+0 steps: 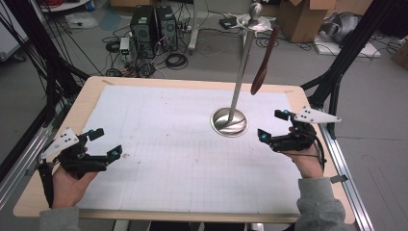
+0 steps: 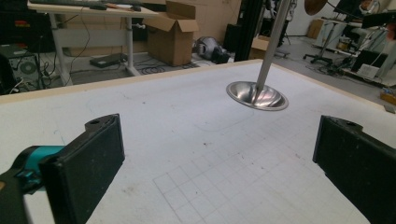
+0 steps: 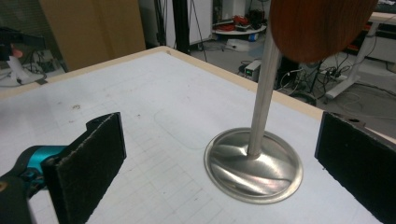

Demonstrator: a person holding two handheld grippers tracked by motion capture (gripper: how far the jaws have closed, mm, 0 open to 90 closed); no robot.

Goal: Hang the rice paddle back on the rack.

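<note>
A steel stand [image 1: 230, 121] with a round dished base and a tall pole stands right of the table's middle; its base also shows in the left gripper view [image 2: 257, 95] and close up in the right gripper view [image 3: 253, 164]. A brown wooden spoon [image 1: 263, 65] hangs from the stand's top; its bowl [image 3: 320, 25] hangs above the base. My left gripper [image 1: 108, 142] is open near the table's left edge, nothing between its pads [image 2: 86, 168]. My right gripper [image 1: 273, 125] is open just right of the base, pads [image 3: 88, 158] empty.
A white gridded mat [image 1: 192, 144] covers most of the wooden table [image 1: 86, 96]. Black frame posts [image 1: 346, 53] rise at the table's right, and a rail [image 1: 349, 178] runs along that edge. Computers, cables and cardboard boxes [image 1: 300, 19] lie on the floor beyond.
</note>
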